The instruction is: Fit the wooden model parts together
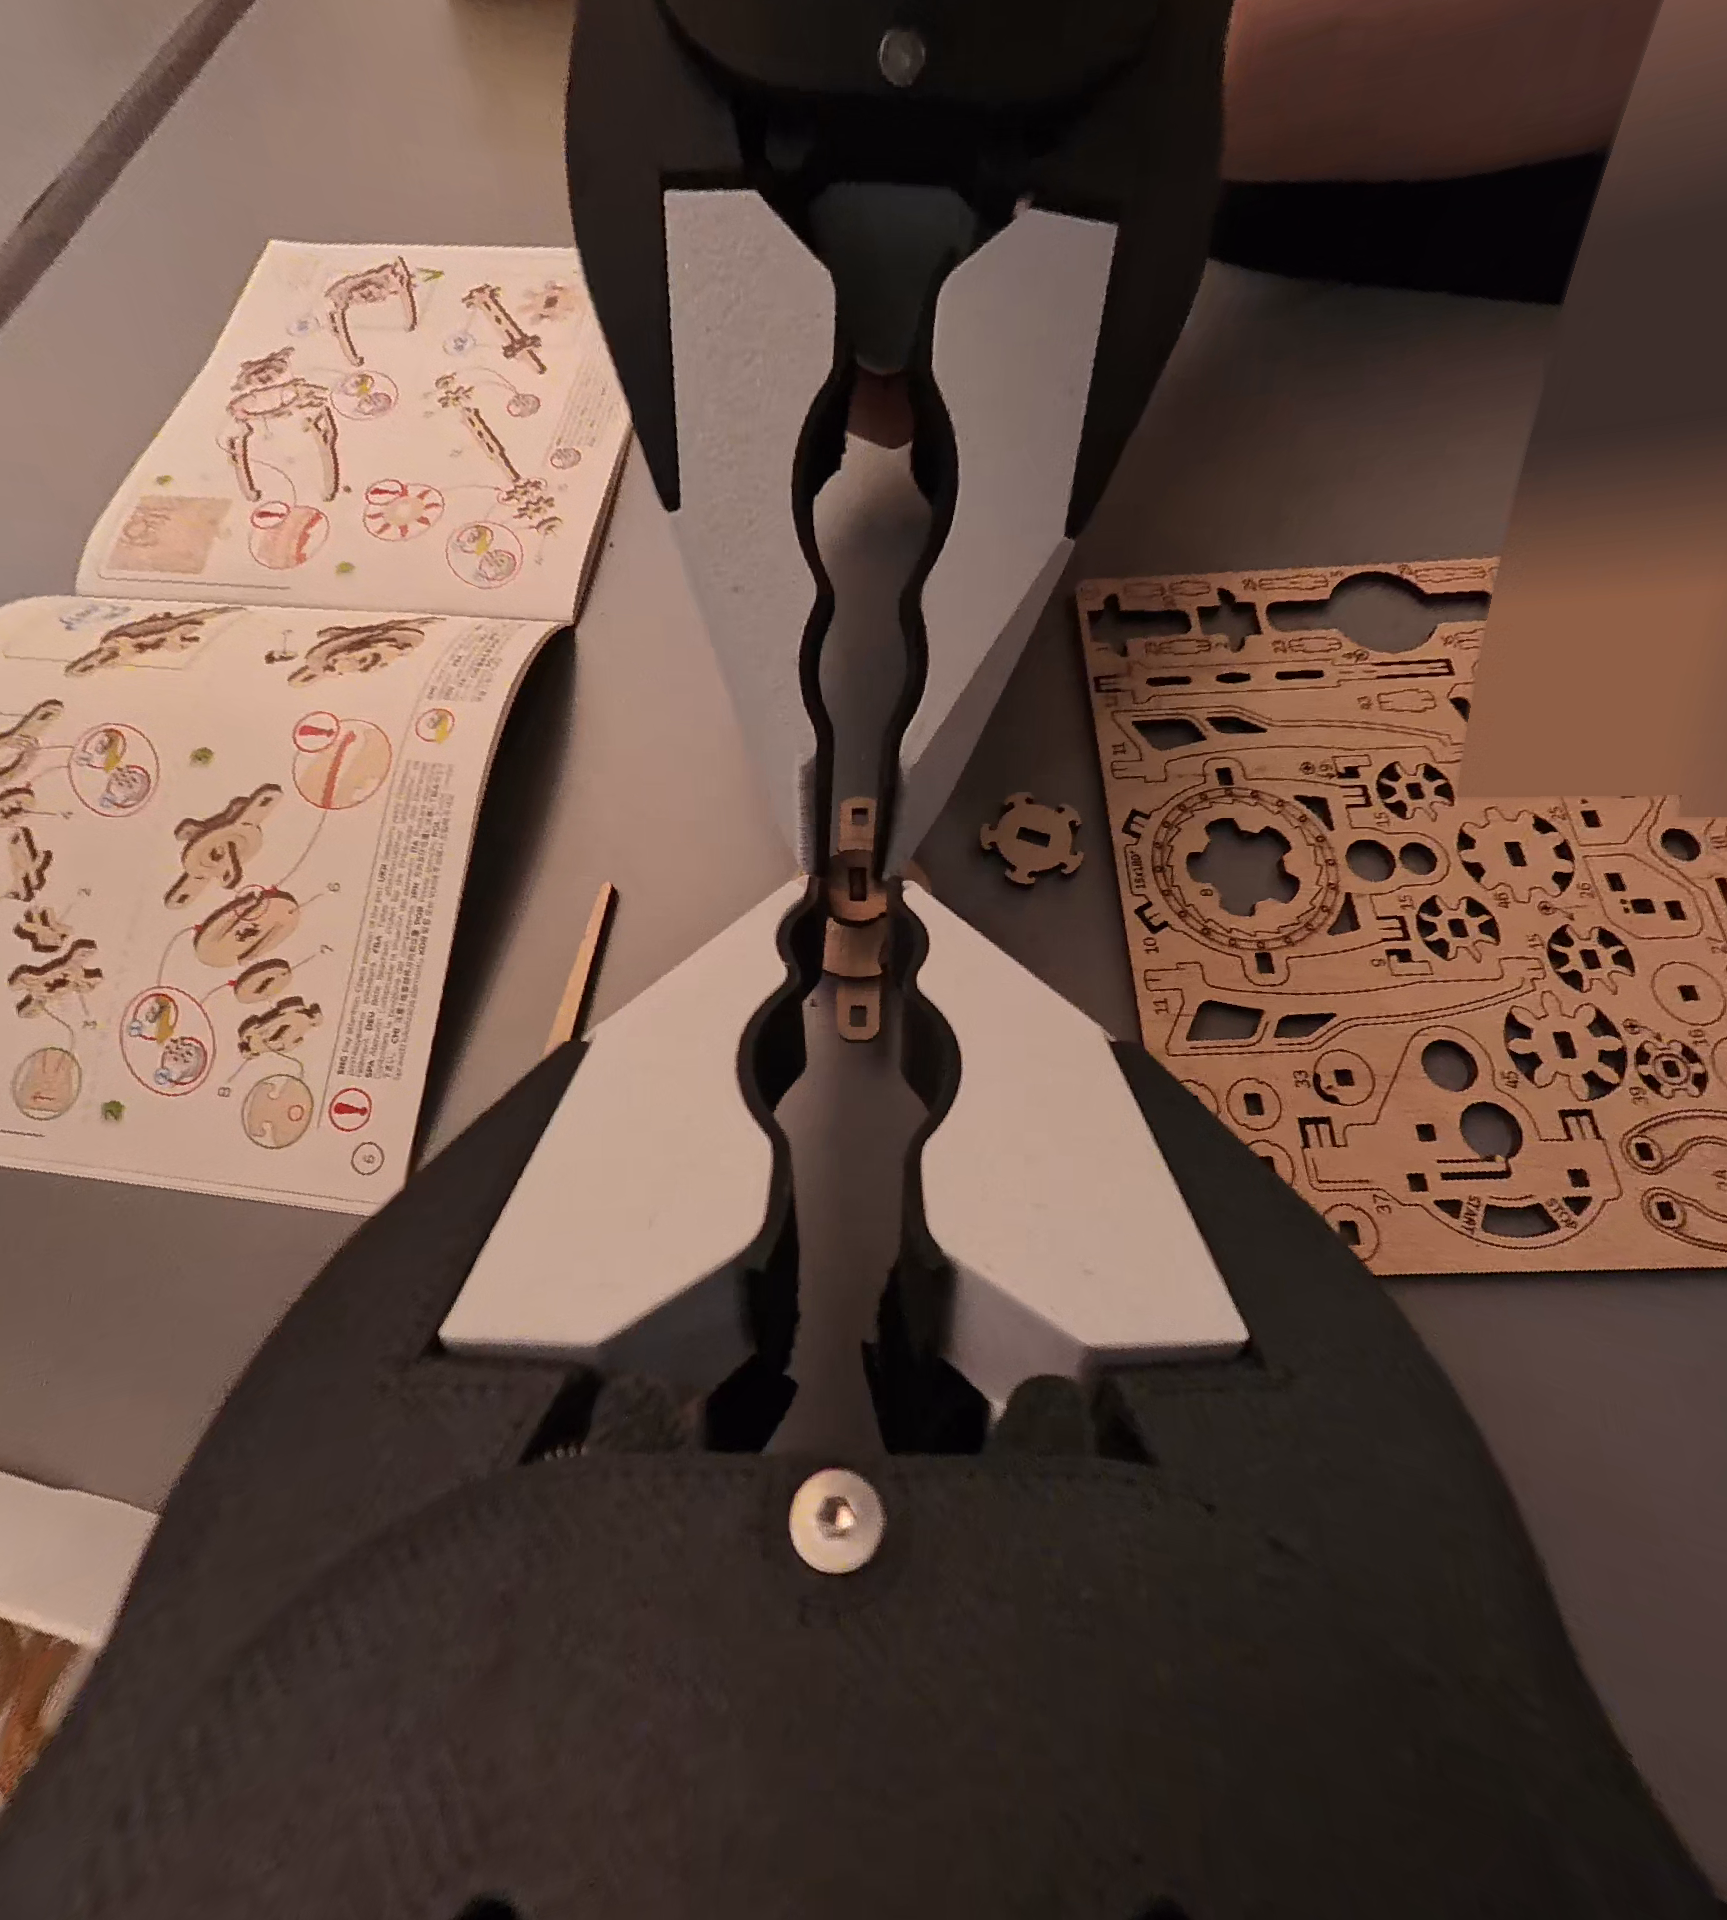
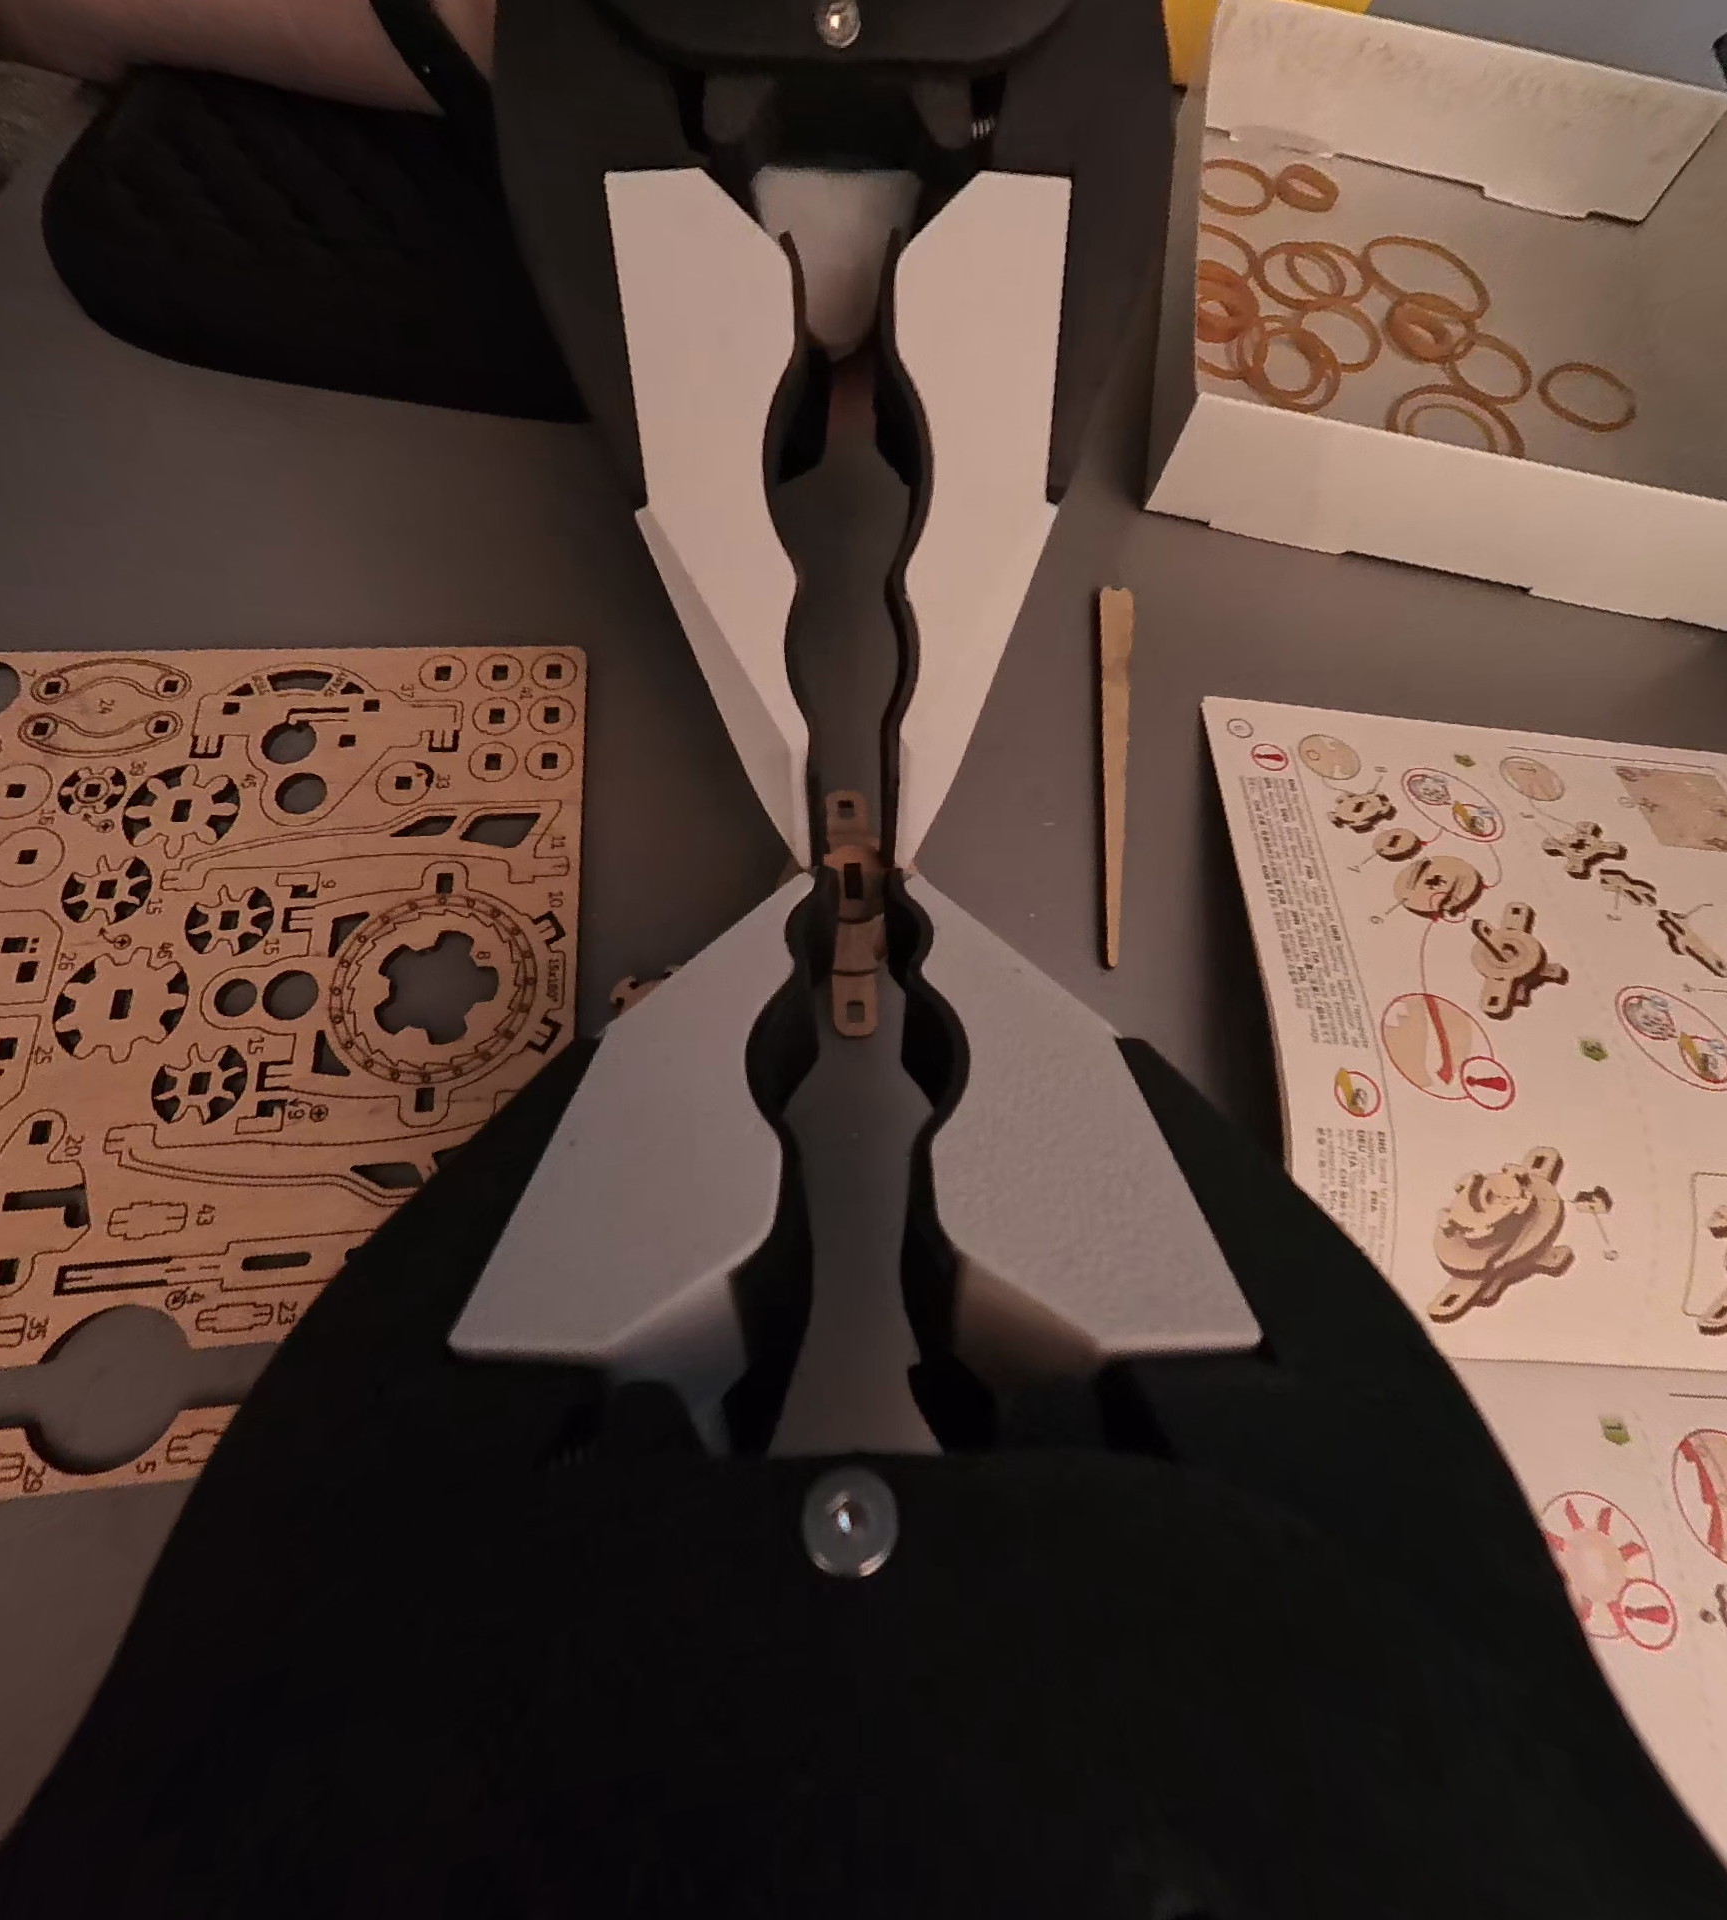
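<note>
The left claw (image 1: 851, 902) and right claw (image 2: 851, 902) meet tip to tip above the desk (image 1: 630, 1309), each clamped on an end of the same small wooden axle assembly (image 1: 854, 888). A loose wooden gear (image 1: 1031, 836) lies just beside them, near the laser-cut part sheet (image 1: 1461, 935). An open instruction booklet (image 1: 215, 779) lies opposite, a wooden stick (image 2: 1111, 774) beside it.

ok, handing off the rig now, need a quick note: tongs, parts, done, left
Left tongs: shut on the wooden axle assembly, tip to tip with the right.
Right tongs: shut on the same assembly from the opposite end.
On the table: loose wooden gear beside the laser-cut part sheet, wooden stick, open instruction booklet, box of rubber bands.
Done: small pieces look stacked on the axle.
Left: likely press them home, then add the gear.
</note>
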